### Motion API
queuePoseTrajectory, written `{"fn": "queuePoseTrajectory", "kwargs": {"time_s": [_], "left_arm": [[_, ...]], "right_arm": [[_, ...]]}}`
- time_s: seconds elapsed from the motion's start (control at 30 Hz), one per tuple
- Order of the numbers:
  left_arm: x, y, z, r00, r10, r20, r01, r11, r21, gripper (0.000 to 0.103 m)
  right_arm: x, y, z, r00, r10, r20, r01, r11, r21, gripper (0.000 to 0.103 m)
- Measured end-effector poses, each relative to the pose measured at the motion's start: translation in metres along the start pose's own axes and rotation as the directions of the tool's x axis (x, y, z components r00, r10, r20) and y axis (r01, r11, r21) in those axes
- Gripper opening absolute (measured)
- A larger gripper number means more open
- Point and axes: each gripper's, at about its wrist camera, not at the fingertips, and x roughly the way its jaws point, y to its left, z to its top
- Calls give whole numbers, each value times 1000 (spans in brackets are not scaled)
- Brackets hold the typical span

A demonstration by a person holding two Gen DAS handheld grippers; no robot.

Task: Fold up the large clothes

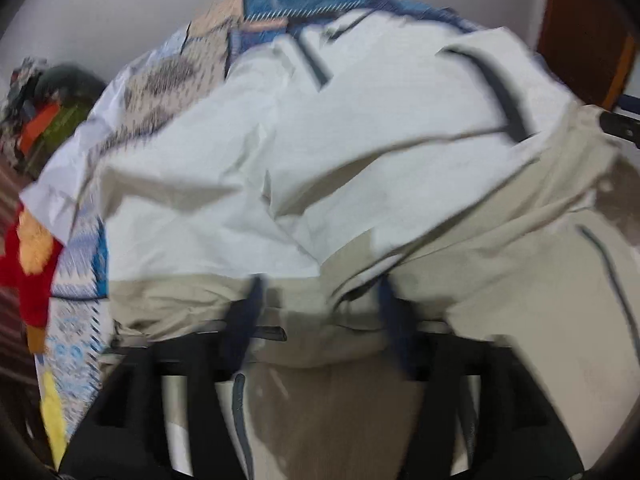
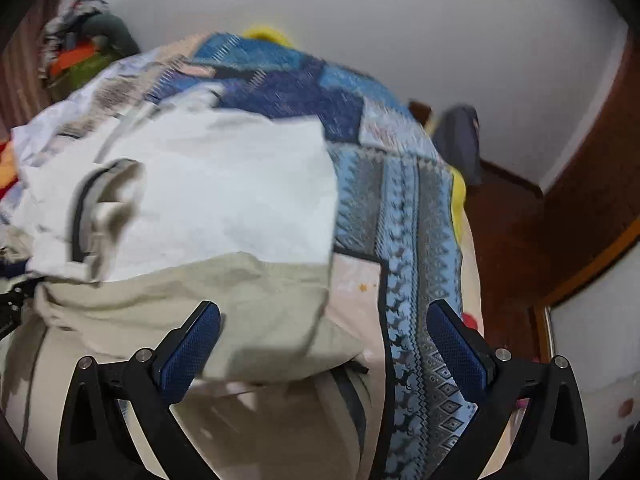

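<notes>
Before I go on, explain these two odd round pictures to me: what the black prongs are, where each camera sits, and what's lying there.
Each picture comes from a camera mounted on a hand-held two-finger tool, looking along its fingers.

In the left wrist view, the left tool stands open over a beige and white jacket; motion blur hides whether its pads touch the cloth.

In the right wrist view, the right tool is spread wide and grips nothing; the jacket's hem lies between its blue pads.

The jacket lies on a blue patterned bedspread.
</notes>
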Motion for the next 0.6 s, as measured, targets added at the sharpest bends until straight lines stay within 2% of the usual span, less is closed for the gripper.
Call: {"fn": "queuePoseTrajectory", "kwargs": {"time_s": [0.03,0.07,0.17,0.23,0.33,0.43,0.53,0.57,0.6], "left_arm": [[-13,-2,2,999,-18,36,17,1000,17,84],[-25,-6,5,997,-25,76,22,999,34,85],[-48,-23,18,987,-7,163,-8,996,93,96],[-51,-39,28,981,7,196,-34,990,137,101],[-28,-70,43,982,39,183,-85,965,249,101],[9,-96,51,985,113,132,-148,943,299,101],[29,-104,58,978,153,139,-188,939,286,100],[28,-104,59,977,151,153,-187,946,263,98],[25,-103,61,976,139,166,-177,955,238,90]], "right_arm": [[-8,2,2,1000,15,20,-15,1000,-4,103],[-16,4,2,999,29,38,-29,1000,-3,103],[-37,8,2,991,103,80,-105,994,13,103],[-46,13,2,986,143,88,-145,989,28,103],[-42,17,7,981,178,75,-182,982,54,103],[-30,16,10,985,171,37,-174,980,99,103],[-7,10,7,982,187,-17,-183,971,151,103],[3,9,4,980,194,-44,-184,968,169,103],[13,8,1,977,198,-74,-182,966,183,103]]}}
